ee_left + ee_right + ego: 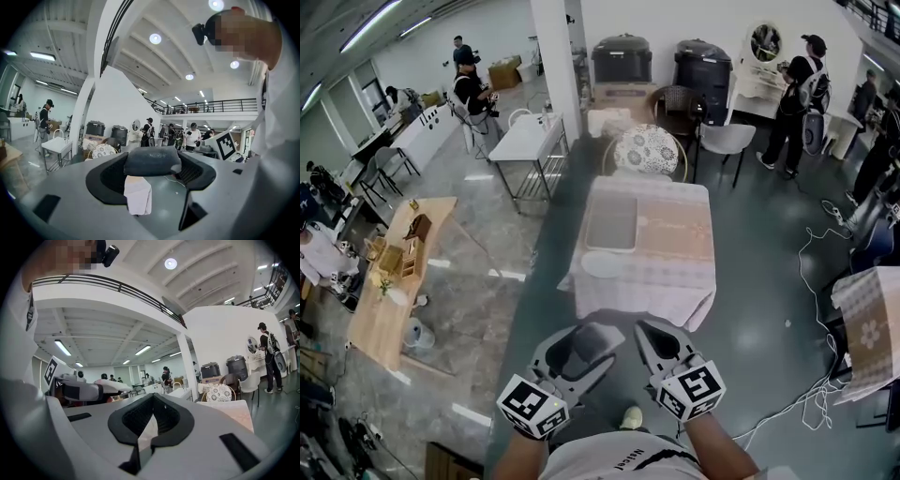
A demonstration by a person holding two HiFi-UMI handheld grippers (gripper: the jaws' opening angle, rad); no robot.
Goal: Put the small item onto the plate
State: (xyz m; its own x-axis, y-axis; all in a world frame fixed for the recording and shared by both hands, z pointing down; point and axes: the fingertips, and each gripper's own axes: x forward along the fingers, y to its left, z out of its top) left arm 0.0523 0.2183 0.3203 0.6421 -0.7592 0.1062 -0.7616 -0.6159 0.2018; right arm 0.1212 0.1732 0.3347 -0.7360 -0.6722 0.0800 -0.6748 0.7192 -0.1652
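Note:
I stand back from the cloth-covered table (675,246), which carries a round white plate (602,264) at its near left and a grey tray (611,222) behind the plate. I cannot make out a small item from here. Both grippers hang close to my body, well short of the table. My left gripper (589,336) (153,174) has its jaws spread wide. A dark grey rounded block (152,161) lies across their far end, and I cannot tell what it is. My right gripper (651,328) (152,399) is shut, tips together, with nothing between them.
A patterned round chair (645,150) stands behind the table, with a white chair (727,141) to its right. Cables (811,281) trail over the floor on the right. A wooden table (398,272) stands at the left. Several people stand far off.

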